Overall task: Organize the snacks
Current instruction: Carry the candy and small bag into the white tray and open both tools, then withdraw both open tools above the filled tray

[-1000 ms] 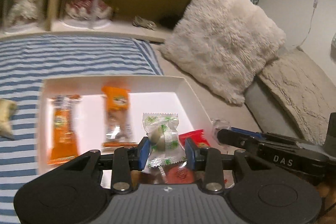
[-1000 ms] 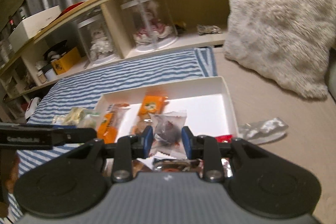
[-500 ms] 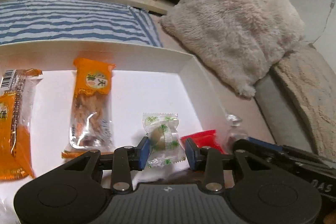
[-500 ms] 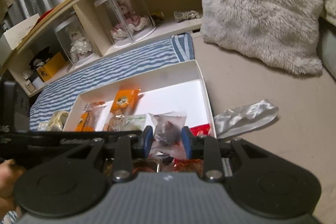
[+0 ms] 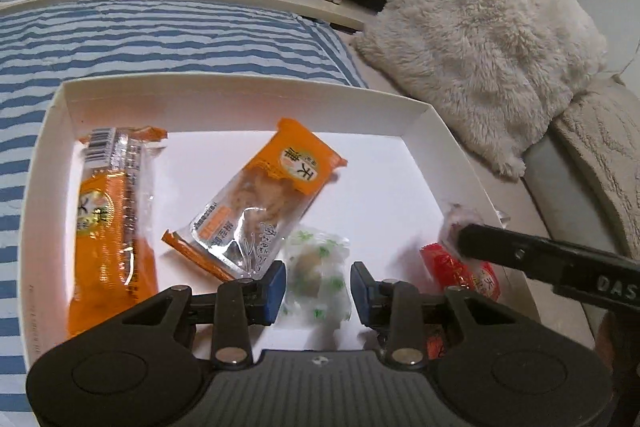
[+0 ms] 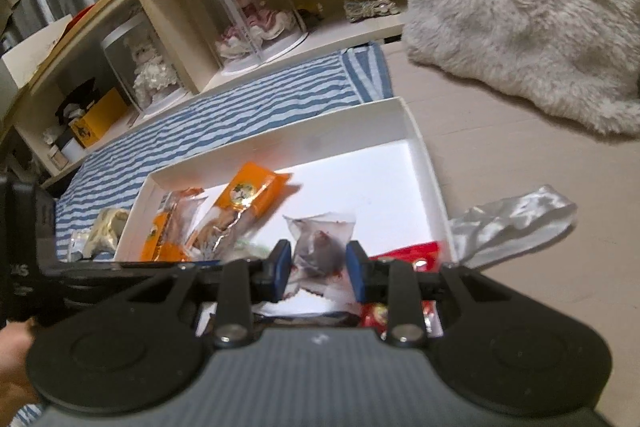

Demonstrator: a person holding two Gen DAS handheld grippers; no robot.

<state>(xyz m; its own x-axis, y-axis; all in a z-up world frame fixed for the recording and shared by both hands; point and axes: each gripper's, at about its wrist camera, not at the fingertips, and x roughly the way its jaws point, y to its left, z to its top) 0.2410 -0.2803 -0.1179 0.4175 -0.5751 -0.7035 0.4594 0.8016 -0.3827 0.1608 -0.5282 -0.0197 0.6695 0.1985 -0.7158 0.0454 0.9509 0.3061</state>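
Observation:
A white box (image 5: 248, 83) lies on the bed and holds snacks. My left gripper (image 5: 318, 287) is shut on a clear candy with green print (image 5: 316, 275), low over the box floor. A long orange packet (image 5: 108, 227) and an orange chicken-foot packet (image 5: 260, 203) lie in the box, with a red packet (image 5: 460, 269) at its right. My right gripper (image 6: 320, 265) is shut on a clear packet with a dark plum (image 6: 320, 251) over the box's (image 6: 404, 115) near right part. It also shows in the left wrist view (image 5: 460, 227).
A fluffy cream pillow (image 5: 480, 39) lies right of the box. A crumpled silver wrapper (image 6: 516, 219) lies outside the right wall. A pale snack (image 6: 104, 231) lies left of the box on the striped blanket (image 5: 160, 39). A shelf with doll cases (image 6: 248, 11) stands behind.
Both grippers moved forward and lower over the box with their candies still held. The orange chicken-foot packet now lies tilted.

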